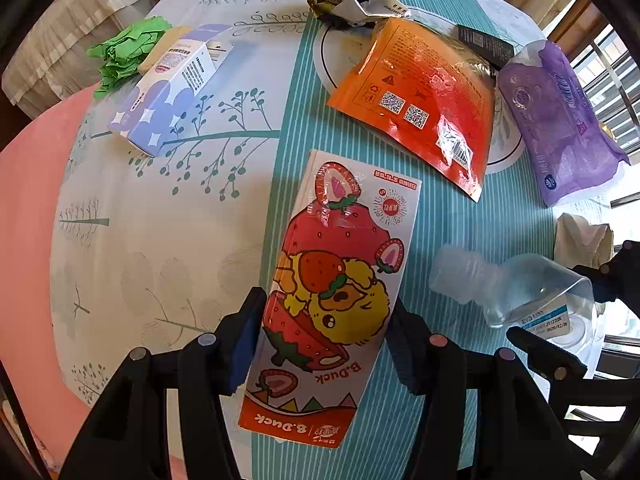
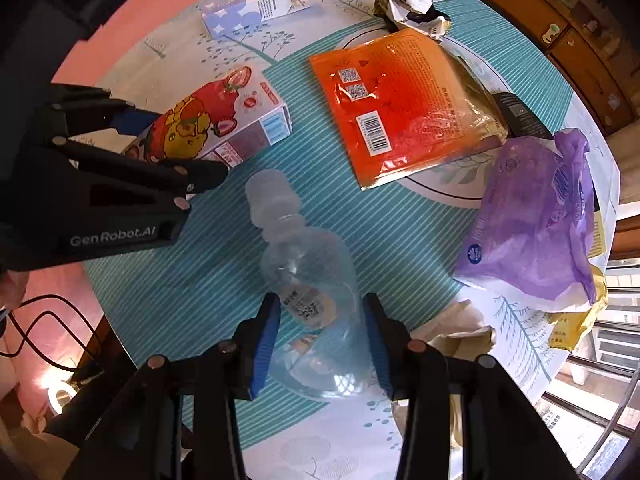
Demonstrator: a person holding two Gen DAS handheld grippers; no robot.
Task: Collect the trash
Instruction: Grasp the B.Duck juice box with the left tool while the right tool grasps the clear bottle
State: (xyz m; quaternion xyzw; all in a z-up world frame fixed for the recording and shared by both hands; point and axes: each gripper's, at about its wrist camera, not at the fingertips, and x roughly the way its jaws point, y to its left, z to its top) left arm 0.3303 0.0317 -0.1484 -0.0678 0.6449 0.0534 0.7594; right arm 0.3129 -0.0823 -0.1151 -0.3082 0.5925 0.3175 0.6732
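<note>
Now the left tongs (image 1: 326,336) are clenching the strawberry carton (image 1: 336,280) at the surface's (image 1: 160,248) centre, and the right tongs (image 2: 322,344) are squeezing the clear bottle (image 2: 308,280) at 4 o'clock from it. In my judgement the smooth bottle is risking to slip out, and the thin carton may be buckling.

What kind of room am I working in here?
Probably a home dining area: a round table under a printed tablecloth, wooden cabinets along the wall, and a railed window. Household trash such as a strawberry carton lies on the table.
</note>
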